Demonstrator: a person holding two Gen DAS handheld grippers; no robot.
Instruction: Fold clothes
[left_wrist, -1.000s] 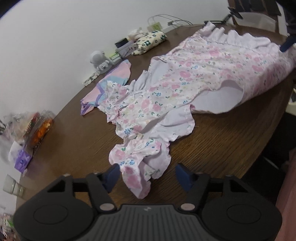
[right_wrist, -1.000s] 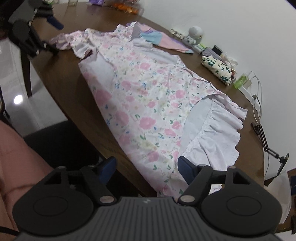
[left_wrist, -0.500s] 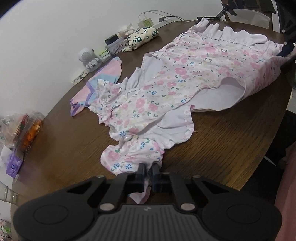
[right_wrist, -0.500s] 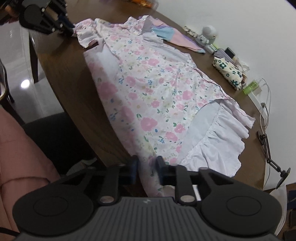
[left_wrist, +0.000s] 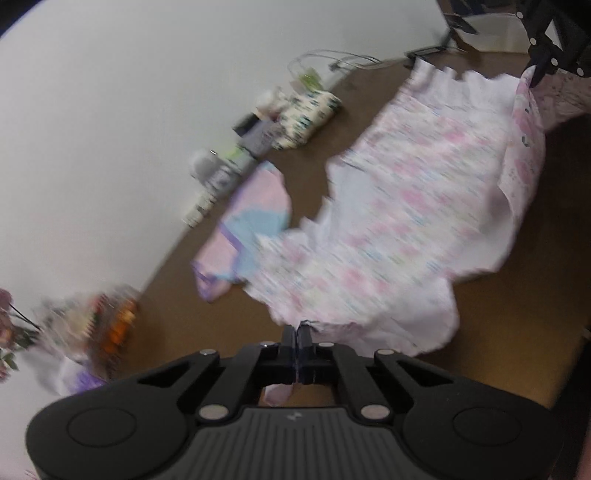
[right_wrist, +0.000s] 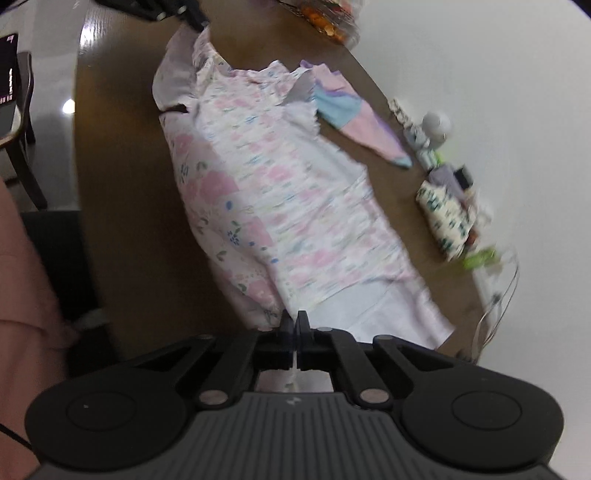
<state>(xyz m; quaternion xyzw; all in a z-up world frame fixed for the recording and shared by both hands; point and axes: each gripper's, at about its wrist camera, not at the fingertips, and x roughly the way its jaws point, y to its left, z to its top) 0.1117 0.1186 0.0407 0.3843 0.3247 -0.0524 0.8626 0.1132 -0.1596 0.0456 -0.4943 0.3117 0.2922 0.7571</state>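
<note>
The brown wooden worktop (left_wrist: 517, 332) carries everything; across it lies the floral dress (left_wrist: 406, 206), white with pink flowers, and it reaches from my left gripper (left_wrist: 296, 332) at the near edge to my right gripper (left_wrist: 537, 75) at the far right. Both views are blurred. The jaws of my left gripper have just been closing and now they are pressed together on the near edge of the dress; a bit of pink cloth hangs below them. In the right wrist view the jaws of my right gripper (right_wrist: 293, 319) have also just been closing and they pinch the hem end of the dress, which is lifted a little from the worktop; a pink and blue garment (left_wrist: 243, 236) lies partly under the dress on the wall side; a floral pouch (left_wrist: 306, 120) lies near the wall.
</note>
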